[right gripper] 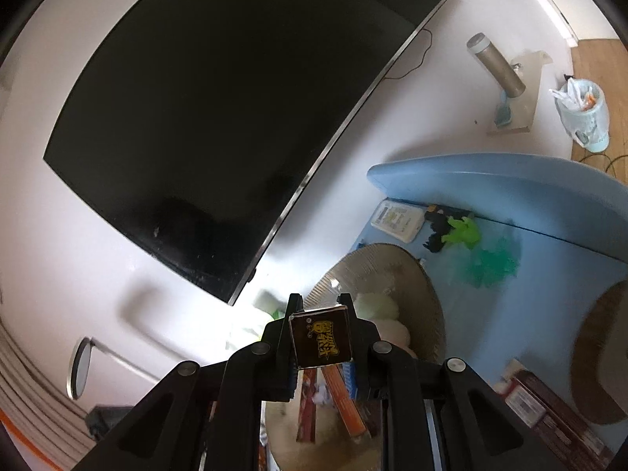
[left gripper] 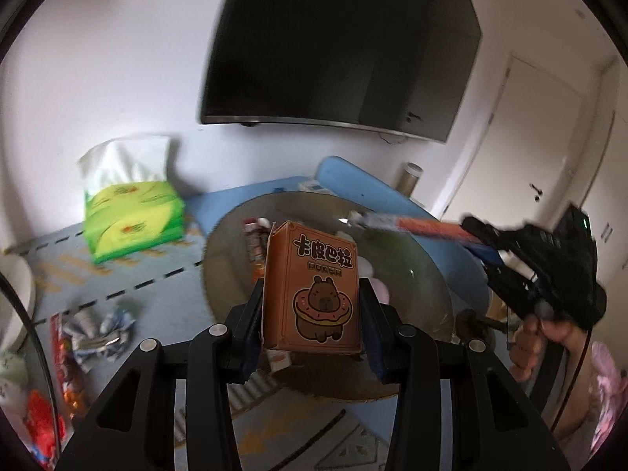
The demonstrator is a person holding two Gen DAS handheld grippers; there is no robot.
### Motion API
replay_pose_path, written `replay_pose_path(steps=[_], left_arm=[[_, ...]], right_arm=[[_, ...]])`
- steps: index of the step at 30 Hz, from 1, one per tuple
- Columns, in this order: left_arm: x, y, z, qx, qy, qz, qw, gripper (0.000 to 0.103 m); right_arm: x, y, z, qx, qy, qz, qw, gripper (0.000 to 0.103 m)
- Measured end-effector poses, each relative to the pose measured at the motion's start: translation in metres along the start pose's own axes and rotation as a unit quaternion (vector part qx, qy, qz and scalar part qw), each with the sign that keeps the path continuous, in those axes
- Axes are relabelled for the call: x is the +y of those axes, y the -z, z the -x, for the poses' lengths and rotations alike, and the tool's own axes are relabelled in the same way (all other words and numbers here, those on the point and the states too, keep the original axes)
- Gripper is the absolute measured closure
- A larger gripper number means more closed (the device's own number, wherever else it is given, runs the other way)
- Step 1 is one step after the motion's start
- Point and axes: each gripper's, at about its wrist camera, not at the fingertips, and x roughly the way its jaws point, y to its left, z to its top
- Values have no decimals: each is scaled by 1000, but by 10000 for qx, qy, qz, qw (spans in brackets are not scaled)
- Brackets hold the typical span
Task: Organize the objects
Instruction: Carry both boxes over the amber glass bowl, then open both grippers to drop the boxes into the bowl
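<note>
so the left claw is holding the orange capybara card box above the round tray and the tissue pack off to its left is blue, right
Not quite: the tissue pack is green, not blue, as the left wrist view shows. The left claw does hold the orange capybara card box above the round tray.

A plain white wall [left gripper: 129,59] fills the back of the room; a large black television [left gripper: 341,43] hangs on it, its screen dark and its lower edge trimmed in silver; a thin dark cable [right gripper: 412,66] trails from its corner in the right wrist view; to the right stands a white door [left gripper: 541,125] with a dark handle; a strip of wooden floor [right gripper: 592,62] shows beyond the wall's foot, where a lined waste bin [right gripper: 585,114] stands; a metallic cylinder [right gripper: 496,62] rests on a pale wooden stand [right gripper: 526,106]; a light-blue counter [right gripper: 490,286] with a raised curved edge lies below the screen; soft daylight falls evenly, with a bright patch on the wall under the television.
</note>
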Motion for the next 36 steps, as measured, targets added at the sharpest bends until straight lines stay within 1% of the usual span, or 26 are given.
replay_pose_path(steps=[5,8,11,14,15,16,17,18,19,20,22,24,26,30,32,36], left_arm=[[-14,0,-20,121,197,-97,9997,63],[-20,0,-26,134,231,-203,9994,63],[-23,0,-29,161,402,-179,9989,63],[-28,3,-36,235,550,-315,9977,63],[-28,4,-39,272,600,-339,9972,60],[-29,6,-42,361,642,-330,9967,46],[-29,7,-45,461,659,-296,9963,33],[-28,8,-47,529,700,-264,9958,0],[-28,9,-47,482,784,-249,9954,0],[-27,10,-44,392,779,-237,9959,0],[-27,9,-37,253,634,-220,9974,0],[-25,7,-31,244,609,-216,9976,0],[-24,6,-26,284,584,-210,9977,0],[-22,7,-14,222,450,-232,9985,0],[-20,7,-9,225,412,-230,9986,0],[-16,8,0,181,327,-219,9991,0]], right_arm=[[5,-9,-30,42,-122,-118,9998,86],[10,-12,-42,46,-91,-100,9999,86],[11,-13,-50,39,-101,-103,9999,86],[10,-14,-58,80,-83,-95,9999,86],[10,-14,-60,110,-94,-95,9999,86],[9,-14,-63,156,-61,-114,9998,83],[9,-14,-67,238,72,-123,9996,60],[8,-14,-70,330,263,-136,9990,15],[8,-13,-73,397,405,-158,9983,0],[8,-13,-74,399,480,-149,9979,0],[12,-12,-72,335,526,-1,9981,0],[17,-11,-70,310,605,191,9975,0],[21,-11,-65,247,627,240,9974,0],[25,-13,-50,34,538,190,9984,0],[28,-13,-44,35,463,117,9989,0],[36,-11,-33,-16,456,117,9989,0]])
